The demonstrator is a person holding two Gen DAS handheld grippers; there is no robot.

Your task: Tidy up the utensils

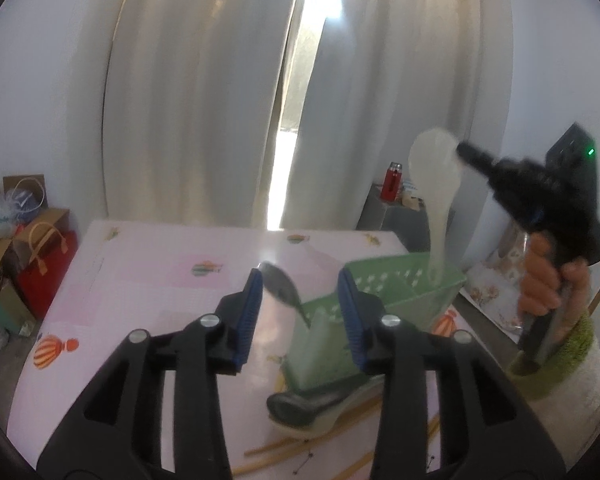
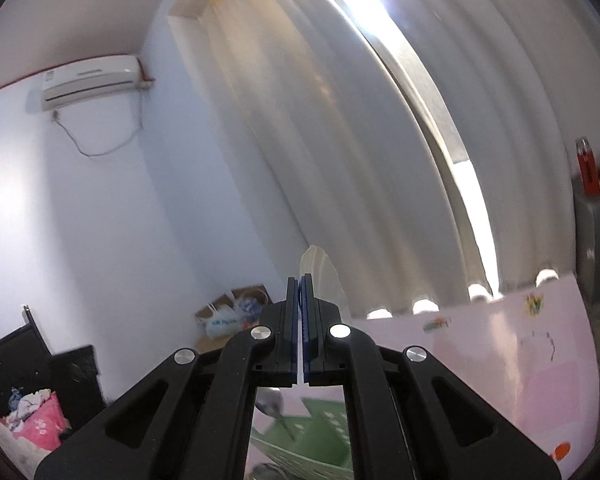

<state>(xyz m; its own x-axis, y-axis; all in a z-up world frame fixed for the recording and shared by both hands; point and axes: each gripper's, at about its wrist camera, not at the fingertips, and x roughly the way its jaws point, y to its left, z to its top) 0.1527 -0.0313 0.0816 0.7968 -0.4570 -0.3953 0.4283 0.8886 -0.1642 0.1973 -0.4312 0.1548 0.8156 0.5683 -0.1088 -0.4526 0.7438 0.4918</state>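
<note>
Your right fingers [image 1: 466, 151] pinch the white spoon [image 1: 436, 184], handle hanging into the basket [image 1: 440, 300]; your left fingers [image 1: 300, 312] stand part-open, empty.

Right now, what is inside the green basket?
In the green basket, a metal spoon stands in the near compartment, and the handle of a white rice paddle, held by the right tool, dips into the far one. The basket walls hide its floor.

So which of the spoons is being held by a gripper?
The white spoon, clamped by the right gripper; the metal spoon stands free in the green basket.
</note>
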